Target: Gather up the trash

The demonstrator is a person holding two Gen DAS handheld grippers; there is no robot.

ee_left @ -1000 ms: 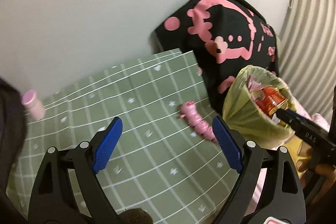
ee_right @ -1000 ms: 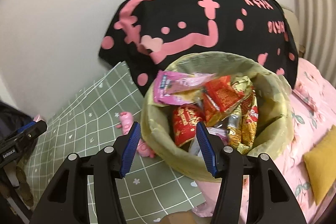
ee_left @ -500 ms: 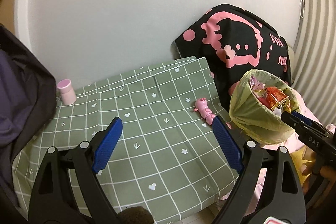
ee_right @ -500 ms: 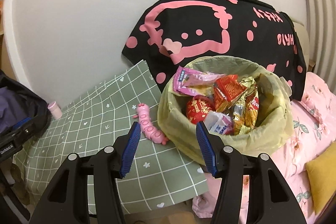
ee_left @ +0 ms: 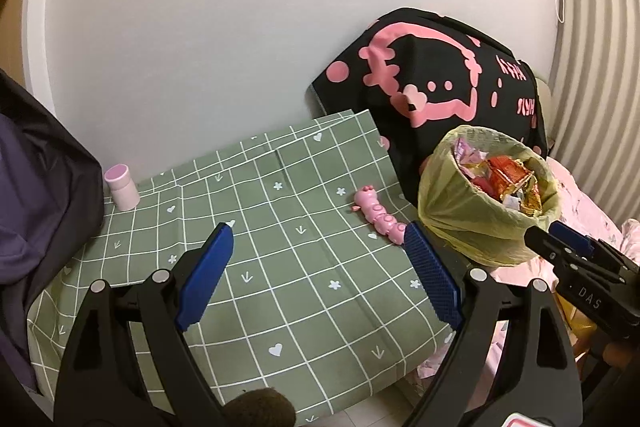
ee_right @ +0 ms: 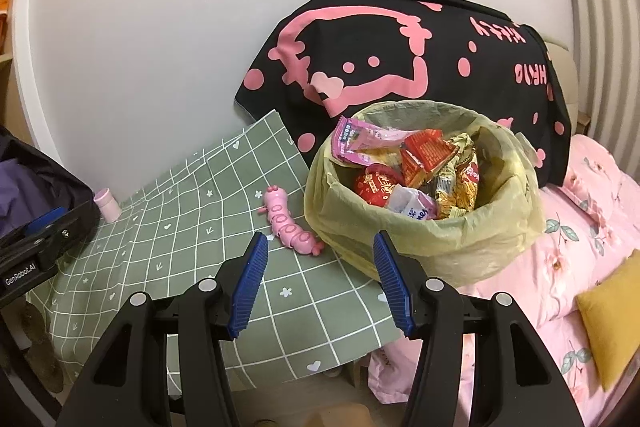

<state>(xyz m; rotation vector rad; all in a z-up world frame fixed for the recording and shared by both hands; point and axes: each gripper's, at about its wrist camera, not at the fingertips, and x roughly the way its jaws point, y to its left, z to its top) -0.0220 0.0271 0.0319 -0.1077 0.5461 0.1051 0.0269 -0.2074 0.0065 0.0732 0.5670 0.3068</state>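
Observation:
A bin lined with a yellow-green bag (ee_right: 472, 251) stands at the right edge of the green checked cloth (ee_right: 192, 227), full of snack wrappers (ee_right: 424, 171). It also shows in the left wrist view (ee_left: 472, 223). My right gripper (ee_right: 320, 279) is open and empty, held back in front of the bin. My left gripper (ee_left: 320, 263) is open and empty above the cloth (ee_left: 280, 251). A pink caterpillar toy (ee_right: 290, 227) lies on the cloth beside the bin, and shows in the left wrist view (ee_left: 378, 213).
A small pink bottle (ee_left: 122, 187) stands at the cloth's far left by the wall. A dark bag (ee_left: 36, 207) sits at the left. A black and pink pillow (ee_right: 400, 59) leans behind the bin. Pink bedding (ee_right: 572, 247) and a yellow cushion (ee_right: 612, 323) lie to the right.
Both grippers have drawn back and up from the bin and cloth, so more of the scene shows. Both stay open and empty.

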